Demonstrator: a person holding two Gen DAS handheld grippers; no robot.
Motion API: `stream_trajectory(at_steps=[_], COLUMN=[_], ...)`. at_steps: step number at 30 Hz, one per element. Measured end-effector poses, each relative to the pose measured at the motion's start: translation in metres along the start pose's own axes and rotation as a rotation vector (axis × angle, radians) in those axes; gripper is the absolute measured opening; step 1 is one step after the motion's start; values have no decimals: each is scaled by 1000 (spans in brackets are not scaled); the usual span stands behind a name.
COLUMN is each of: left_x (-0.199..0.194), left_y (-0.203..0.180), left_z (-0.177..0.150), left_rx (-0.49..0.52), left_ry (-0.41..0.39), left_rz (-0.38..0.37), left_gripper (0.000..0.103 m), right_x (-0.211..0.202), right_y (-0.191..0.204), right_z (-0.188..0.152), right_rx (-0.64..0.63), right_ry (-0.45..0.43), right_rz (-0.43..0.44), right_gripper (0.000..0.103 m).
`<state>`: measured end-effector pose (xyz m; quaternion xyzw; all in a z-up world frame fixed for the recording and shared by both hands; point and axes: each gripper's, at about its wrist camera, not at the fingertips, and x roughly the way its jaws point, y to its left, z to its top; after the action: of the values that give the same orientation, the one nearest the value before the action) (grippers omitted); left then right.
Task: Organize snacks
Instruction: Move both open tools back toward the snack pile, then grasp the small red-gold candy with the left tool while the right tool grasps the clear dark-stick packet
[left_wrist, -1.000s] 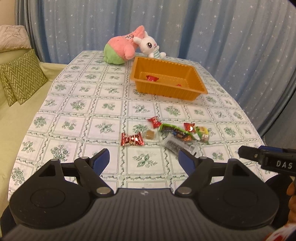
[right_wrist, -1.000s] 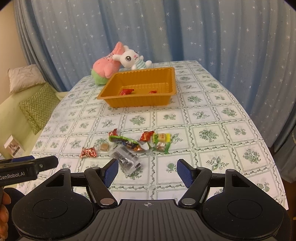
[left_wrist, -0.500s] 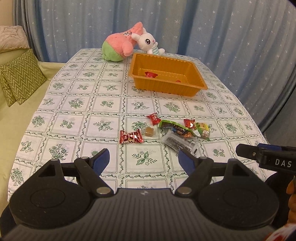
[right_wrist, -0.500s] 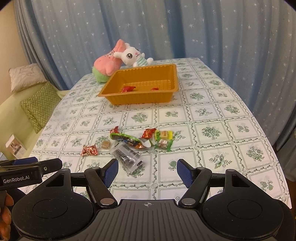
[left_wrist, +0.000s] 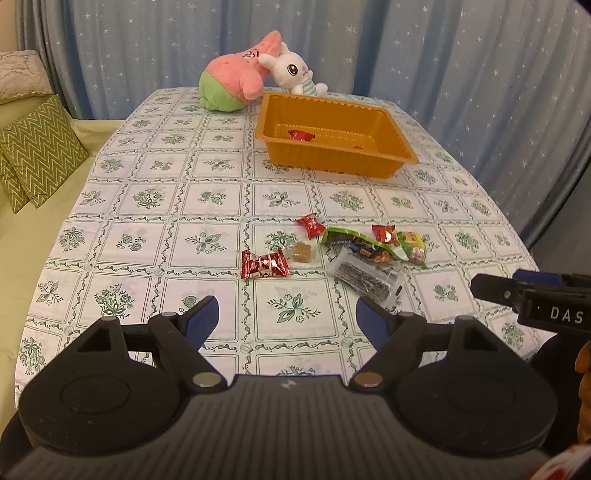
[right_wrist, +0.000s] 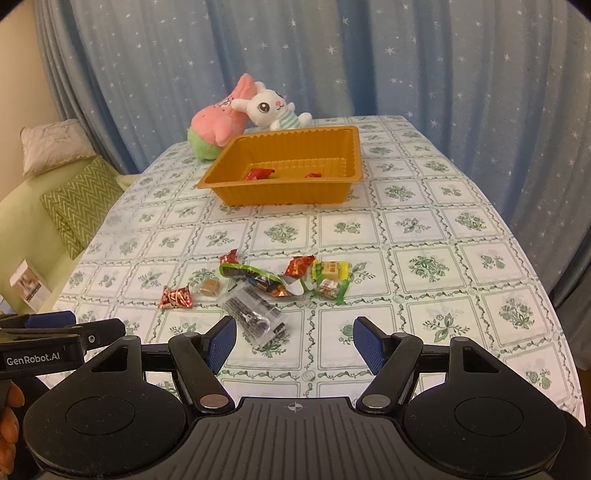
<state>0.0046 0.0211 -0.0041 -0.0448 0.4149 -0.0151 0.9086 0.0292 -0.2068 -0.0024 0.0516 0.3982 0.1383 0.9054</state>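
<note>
Several wrapped snacks lie loose in the middle of the table: a red candy (left_wrist: 264, 263) (right_wrist: 176, 297), a small brown caramel (left_wrist: 301, 252), a clear packet of dark sticks (left_wrist: 364, 276) (right_wrist: 253, 313), a green-edged wrapper (left_wrist: 356, 242) (right_wrist: 255, 275) and a yellow-green pack (right_wrist: 330, 277). Farther back stands an orange tray (left_wrist: 384, 162) (right_wrist: 280, 194) holding a red candy (left_wrist: 301, 135) (right_wrist: 260, 173). My left gripper (left_wrist: 286, 319) hovers open near the front edge, short of the snacks. My right gripper (right_wrist: 293, 339) is open too, just behind the clear packet. Neither holds anything.
A pink-and-green plush (left_wrist: 231, 83) and a white bunny plush (left_wrist: 293, 75) sit behind the tray. Blue starred curtains close off the back and right. A green sofa with zigzag cushions (left_wrist: 37, 151) lies left of the table. Each gripper's body shows at the other view's edge.
Both views shift slightly, the tray and snacks drifting a little in frame. Both grippers stay open and the snacks lie where they were.
</note>
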Motion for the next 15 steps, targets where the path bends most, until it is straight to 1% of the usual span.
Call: stream_trajectory(at_steps=[3, 9, 15], left_x=[6, 21, 42], left_y=[1, 4, 9], left_z=[1, 8, 15], left_rx=[34, 140, 254], left_ry=[9, 33, 73], left_rz=[-12, -32, -49], left_gripper=[79, 79, 79], right_x=[7, 24, 46], right_y=[2, 2, 4], right_z=[-1, -3, -4], right_rx=[-33, -86, -141], right_ry=[-1, 15, 37], right_rz=[12, 57, 101], right_gripper=[70, 70, 70])
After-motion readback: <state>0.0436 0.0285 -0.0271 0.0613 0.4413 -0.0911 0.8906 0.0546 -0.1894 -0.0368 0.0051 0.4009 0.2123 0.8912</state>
